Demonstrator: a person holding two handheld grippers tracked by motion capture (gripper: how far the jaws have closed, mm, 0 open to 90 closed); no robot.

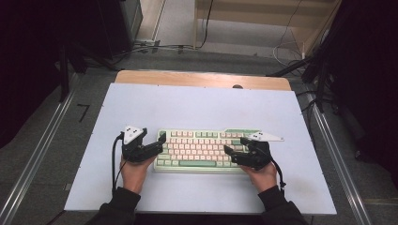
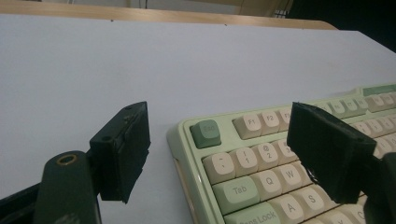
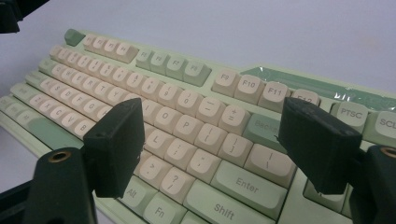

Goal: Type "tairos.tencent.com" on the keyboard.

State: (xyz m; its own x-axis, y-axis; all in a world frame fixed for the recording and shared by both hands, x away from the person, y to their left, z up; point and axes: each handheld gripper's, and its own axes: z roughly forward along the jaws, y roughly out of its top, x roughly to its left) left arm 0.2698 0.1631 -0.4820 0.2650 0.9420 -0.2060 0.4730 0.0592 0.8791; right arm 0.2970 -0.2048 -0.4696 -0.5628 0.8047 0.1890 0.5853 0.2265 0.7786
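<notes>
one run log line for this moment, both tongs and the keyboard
left tongs: open, at keyboard left end | right tongs: open, over right keys | keyboard: flat on white table, ungripped

Left tongs point(image 1: 157, 143) and right tongs point(image 1: 234, 152) both gape, angled inward.
</notes>
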